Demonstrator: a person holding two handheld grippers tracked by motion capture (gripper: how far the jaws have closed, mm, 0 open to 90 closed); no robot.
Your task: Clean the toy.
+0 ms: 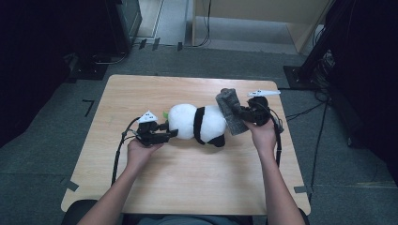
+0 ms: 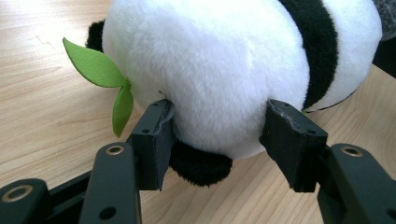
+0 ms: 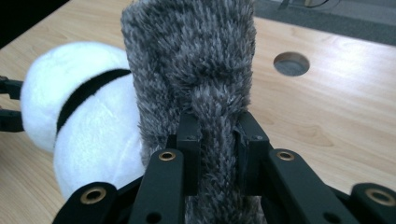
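A white and black panda plush (image 1: pixel 187 119) lies on its side in the middle of the wooden table (image 1: pixel 187 183). A green felt leaf (image 2: pixel 95 65) sticks out of its rounded end. My left gripper (image 1: pixel 171 133) is at that end; in the left gripper view its jaws (image 2: pixel 222 126) stand wide apart on either side of the white fur (image 2: pixel 210 56), and the pads just touch it. My right gripper (image 3: pixel 218 126) is shut on a fold of grey fuzzy cloth (image 3: pixel 191 51). The cloth (image 1: pixel 230 112) stands upright against the panda's other end (image 3: pixel 93 126).
A round cable hole (image 3: pixel 291 63) is in the tabletop beyond the cloth. Bare wood stretches between the plush and the near edge. Grey floor surrounds the table, with cables and a dark stand (image 1: pixel 319 51) at the back right.
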